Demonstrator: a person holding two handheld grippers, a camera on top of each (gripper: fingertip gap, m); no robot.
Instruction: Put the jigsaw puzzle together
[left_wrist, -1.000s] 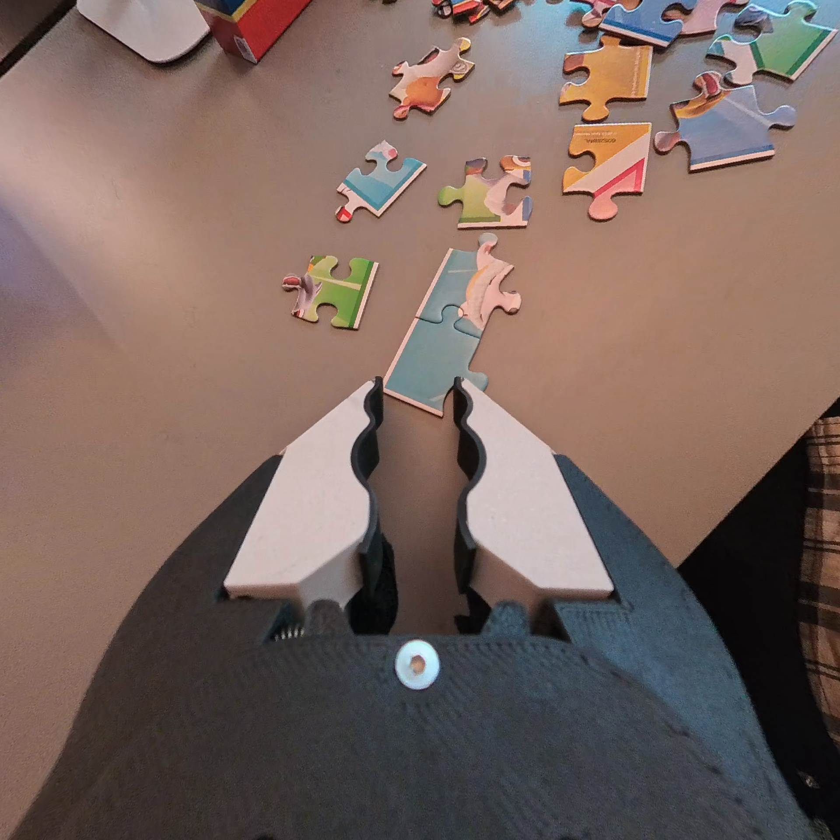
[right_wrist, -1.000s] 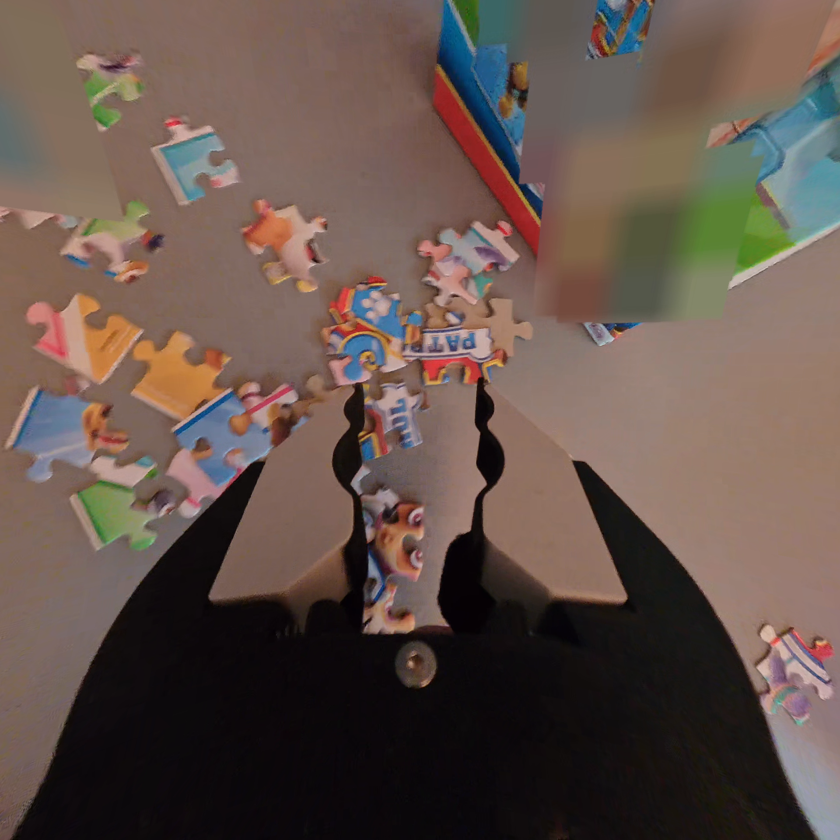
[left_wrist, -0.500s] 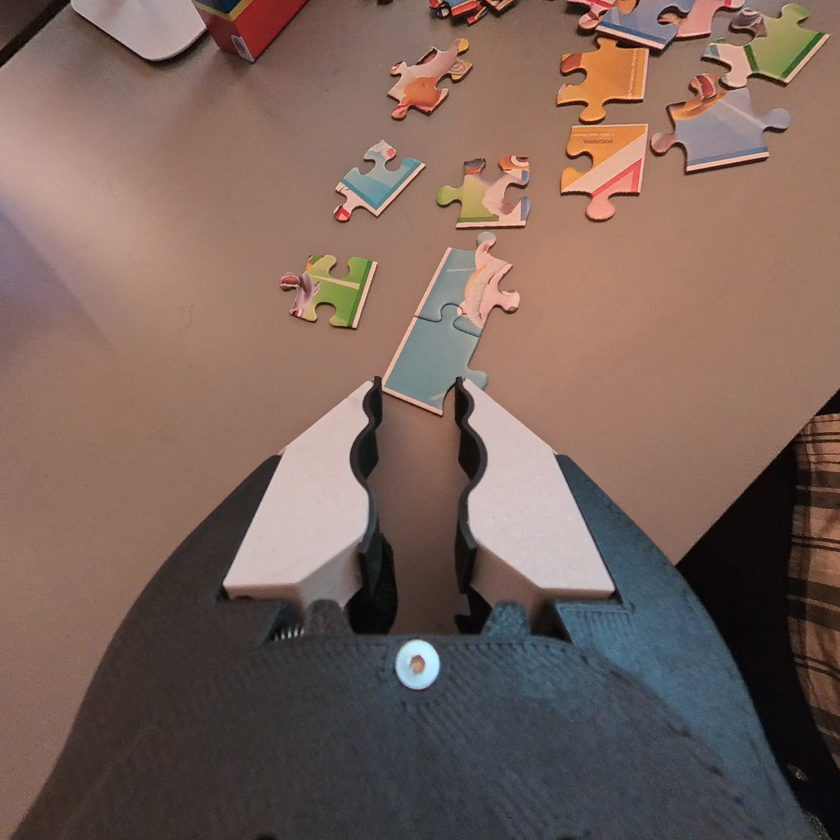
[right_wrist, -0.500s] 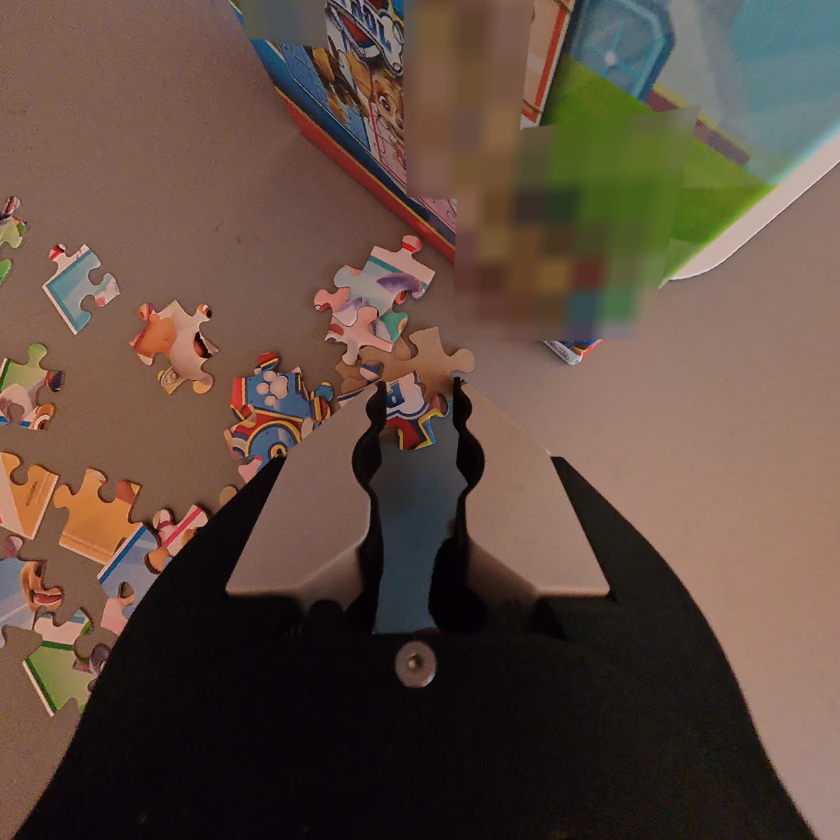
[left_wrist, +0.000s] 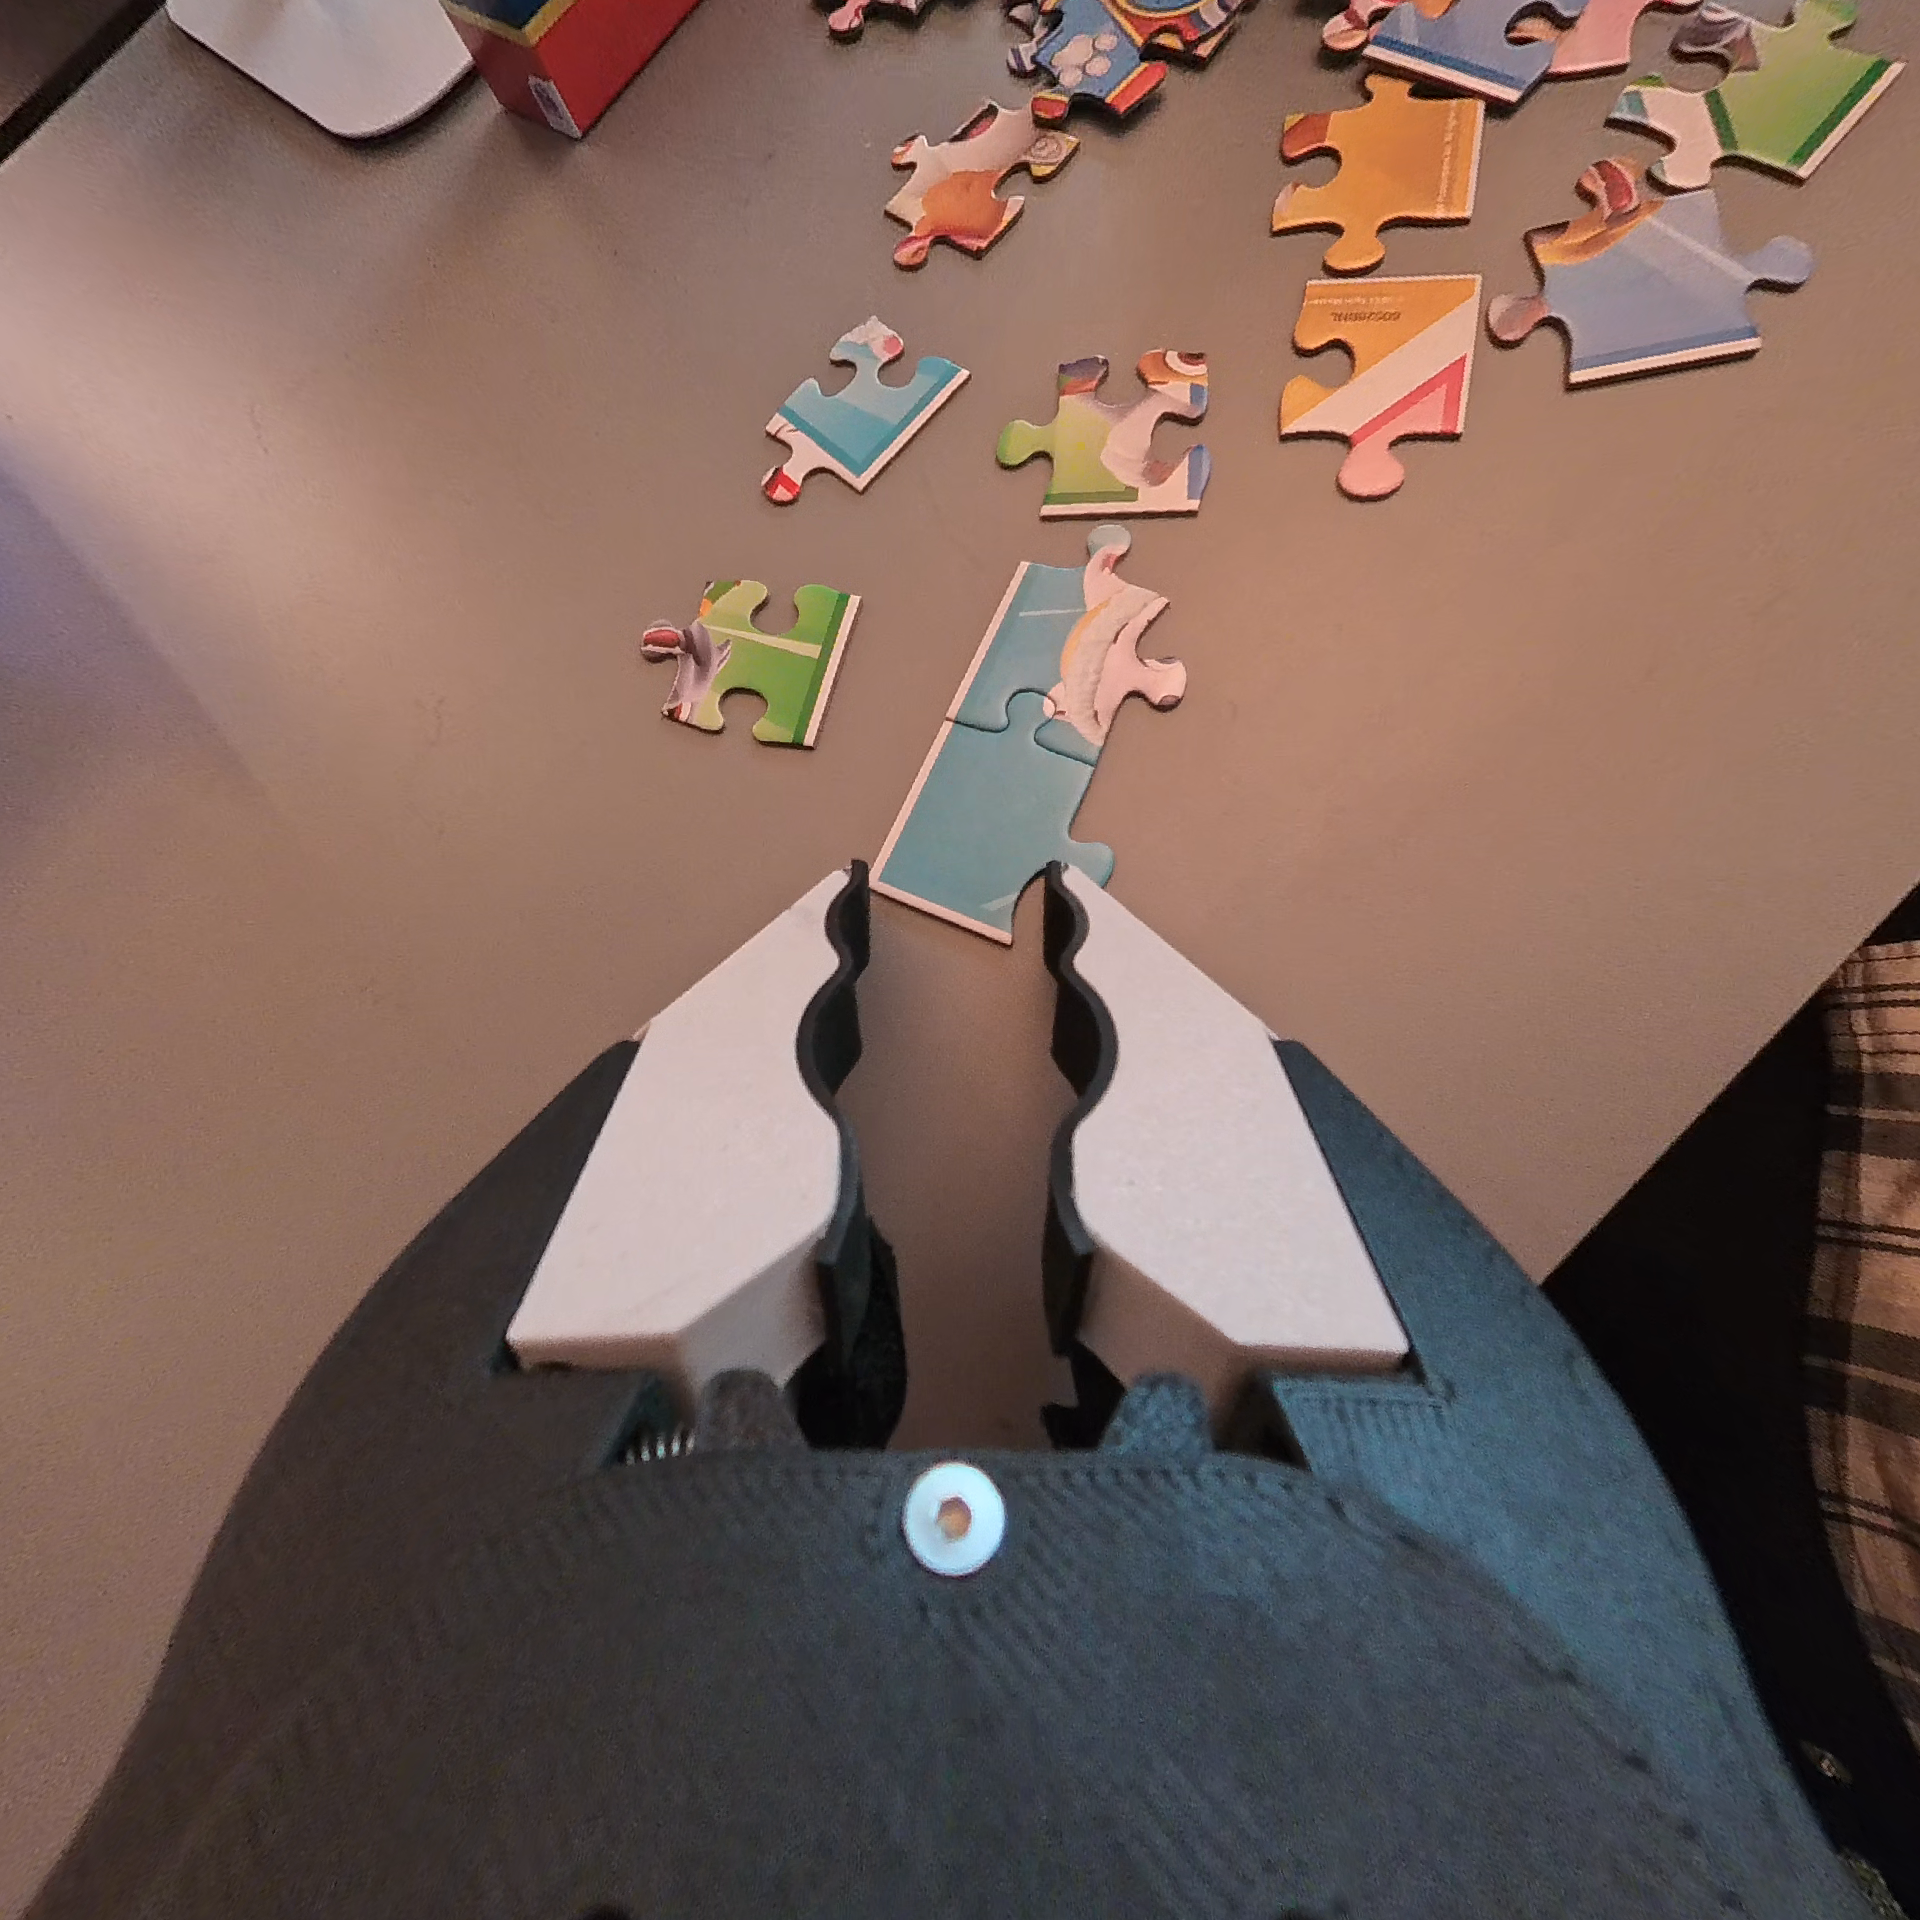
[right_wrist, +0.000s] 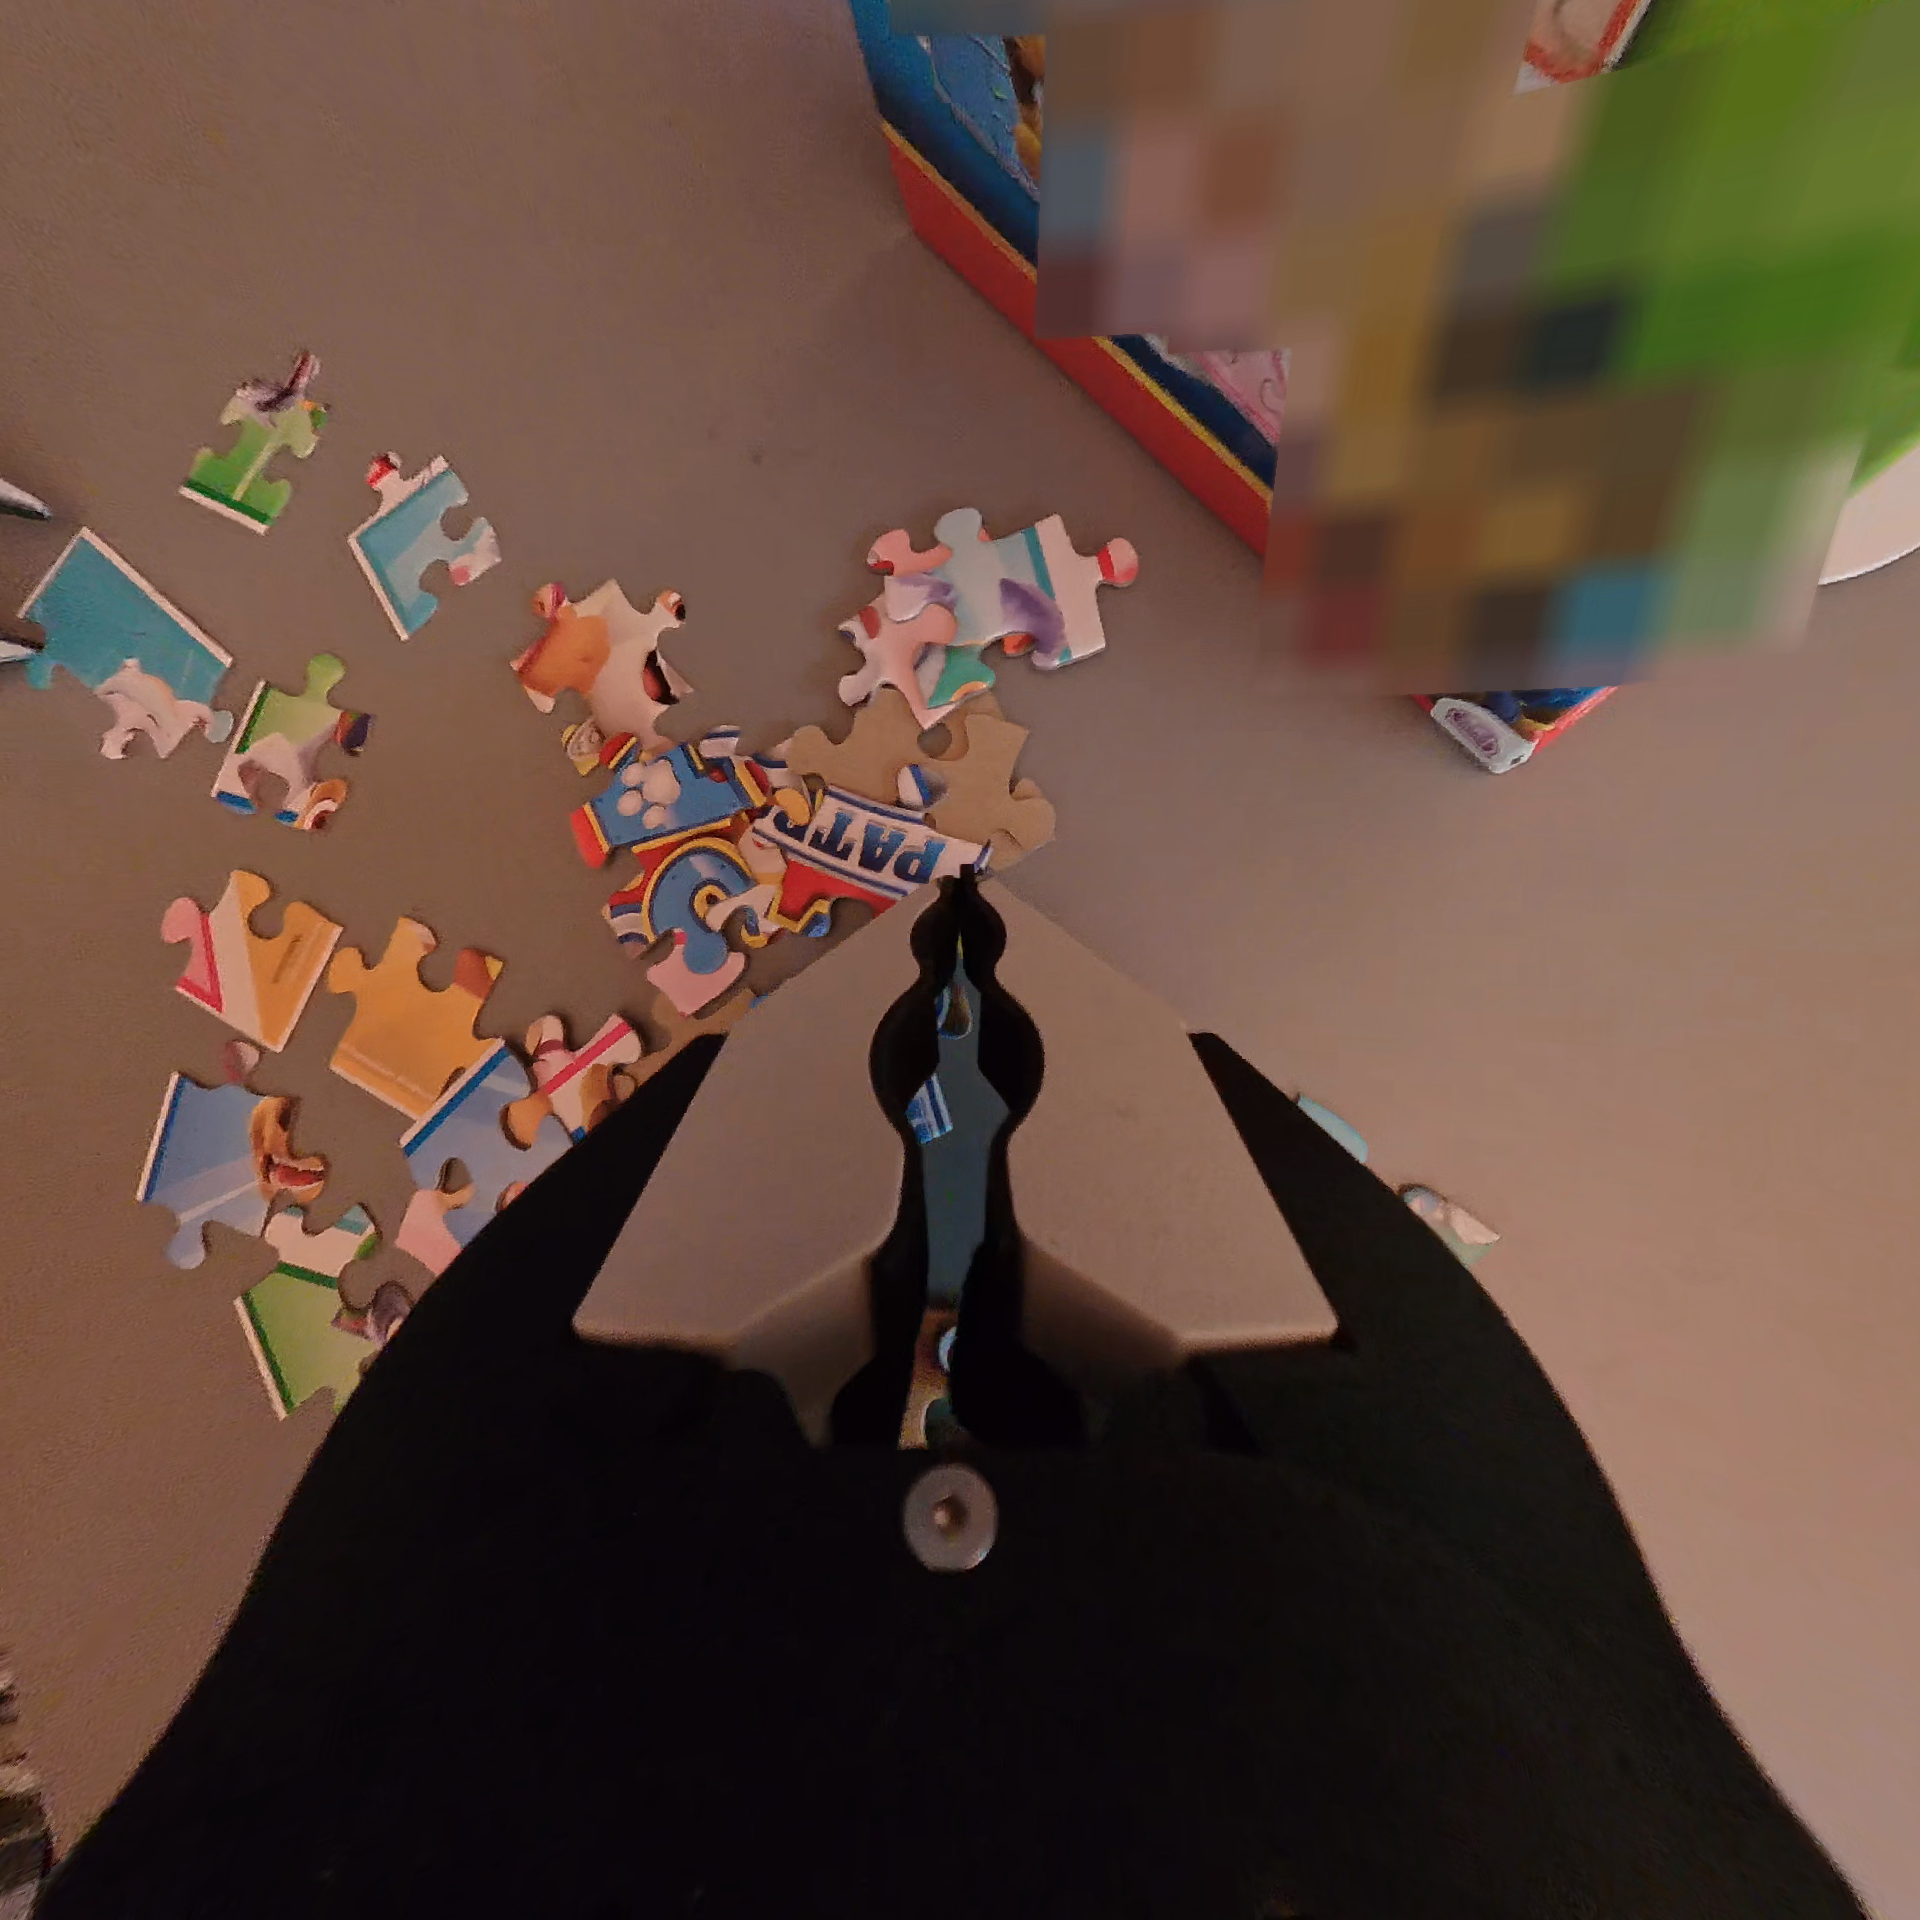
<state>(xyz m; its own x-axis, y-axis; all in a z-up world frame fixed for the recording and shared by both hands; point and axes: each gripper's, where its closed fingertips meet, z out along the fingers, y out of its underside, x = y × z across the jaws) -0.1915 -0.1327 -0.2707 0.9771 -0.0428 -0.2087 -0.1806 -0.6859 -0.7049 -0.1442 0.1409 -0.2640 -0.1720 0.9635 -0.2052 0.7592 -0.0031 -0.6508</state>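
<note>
Since a moment ago the right gripper (right_wrist: 961, 883) has pinched its fingertips onto the red-and-blue piece (right_wrist: 868, 857) just ahead, while the left gripper (left_wrist: 951, 883) (spread, empty) hovers behind the only joined pair (left_wrist: 1023, 738), most pieces remaining loose.

glossy cardboard puzzle pieces (left_wrist: 1377, 384), matt table (left_wrist: 416, 416)

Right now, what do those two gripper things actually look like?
Each gripper, left and right, has a dark, ridged plastic body, two pale wedge-shaped fingers lined with wavy black pads, and one silver screw at the middle. No cables or sleeves show.
</note>
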